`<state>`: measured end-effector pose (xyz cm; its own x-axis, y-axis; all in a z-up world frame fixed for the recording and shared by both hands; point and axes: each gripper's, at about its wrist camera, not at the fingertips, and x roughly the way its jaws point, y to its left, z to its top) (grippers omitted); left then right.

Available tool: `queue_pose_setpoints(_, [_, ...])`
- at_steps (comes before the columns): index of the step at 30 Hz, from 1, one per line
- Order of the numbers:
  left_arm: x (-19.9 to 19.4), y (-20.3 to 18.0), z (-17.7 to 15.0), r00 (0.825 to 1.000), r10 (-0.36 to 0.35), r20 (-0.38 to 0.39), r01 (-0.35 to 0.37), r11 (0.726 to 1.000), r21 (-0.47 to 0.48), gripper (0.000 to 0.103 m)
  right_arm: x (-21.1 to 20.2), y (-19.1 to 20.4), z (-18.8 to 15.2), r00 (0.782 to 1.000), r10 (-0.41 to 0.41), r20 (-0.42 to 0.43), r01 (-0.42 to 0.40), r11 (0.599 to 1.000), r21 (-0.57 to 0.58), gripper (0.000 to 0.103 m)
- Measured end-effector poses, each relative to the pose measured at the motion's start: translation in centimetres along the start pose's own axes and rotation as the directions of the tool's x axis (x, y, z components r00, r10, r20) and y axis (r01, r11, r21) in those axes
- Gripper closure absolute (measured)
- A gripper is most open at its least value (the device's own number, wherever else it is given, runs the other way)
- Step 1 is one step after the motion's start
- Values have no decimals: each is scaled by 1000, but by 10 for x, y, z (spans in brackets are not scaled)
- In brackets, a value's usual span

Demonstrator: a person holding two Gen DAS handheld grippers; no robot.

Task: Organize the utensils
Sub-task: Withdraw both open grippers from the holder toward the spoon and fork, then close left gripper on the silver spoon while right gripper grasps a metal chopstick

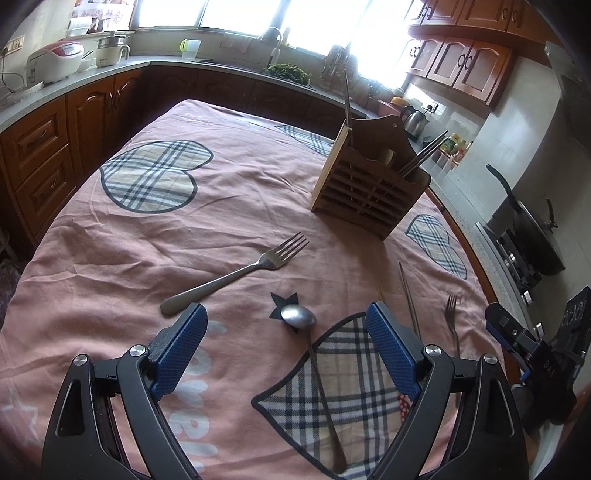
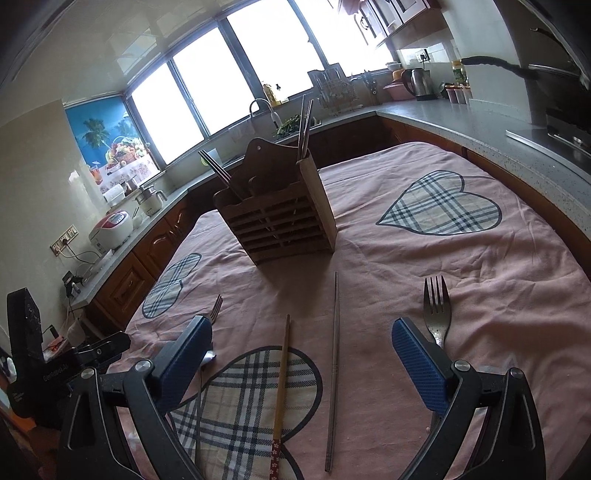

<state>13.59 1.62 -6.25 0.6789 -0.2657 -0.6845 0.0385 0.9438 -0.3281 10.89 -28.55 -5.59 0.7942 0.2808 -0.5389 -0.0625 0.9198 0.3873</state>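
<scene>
Hovering with jaws apart, the left gripper (image 1: 286,345) straddles the spoon (image 1: 317,354), its handle running back between the fingers; the right gripper (image 2: 301,350) is likewise spread.

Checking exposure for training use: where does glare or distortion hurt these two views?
Left wrist view: windows blown out, washing over the upper cabinets; counter edges bow. Right wrist view: windows also clipped white, wooden holder backlit and dark; spoon and metal chopstick stay sharp.
</scene>
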Motion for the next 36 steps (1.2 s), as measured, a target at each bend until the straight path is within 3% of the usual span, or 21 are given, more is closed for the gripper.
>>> queue_pose_setpoints(18, [48,-11,-24,992,24,-120,-18,999,48,13,32,-11,-7,996,-44,-77,41,998,-37,4])
queue_pose_setpoints(21, [55,-15,-23,991,19,-133,-11,998,59,17,39,-12,-4,995,-51,-87,47,998,-45,4])
queue_pose_setpoints(25, [65,-21,-22,987,7,-160,7,996,85,39,50,-14,1,993,-59,-101,53,997,-57,5])
queue_pose_setpoints(28, [76,-26,-24,980,3,-197,18,994,107,63,59,-15,4,991,-70,-112,63,996,-71,8])
queue_pose_setpoints(30, [82,-27,-25,977,1,-212,23,994,111,68,67,-16,7,989,-76,-124,67,995,-80,12])
queue_pose_setpoints(31, [83,-28,-25,979,5,-205,20,993,119,68,71,-16,8,988,-79,-130,69,994,-85,15])
queue_pose_setpoints(34, [88,-30,-23,975,-7,-222,35,992,125,88,87,-18,10,983,-93,-157,78,992,-102,28])
queue_pose_setpoints(36, [91,-30,-21,974,-17,-226,45,992,118,93,100,-19,12,977,-106,-183,86,990,-112,38])
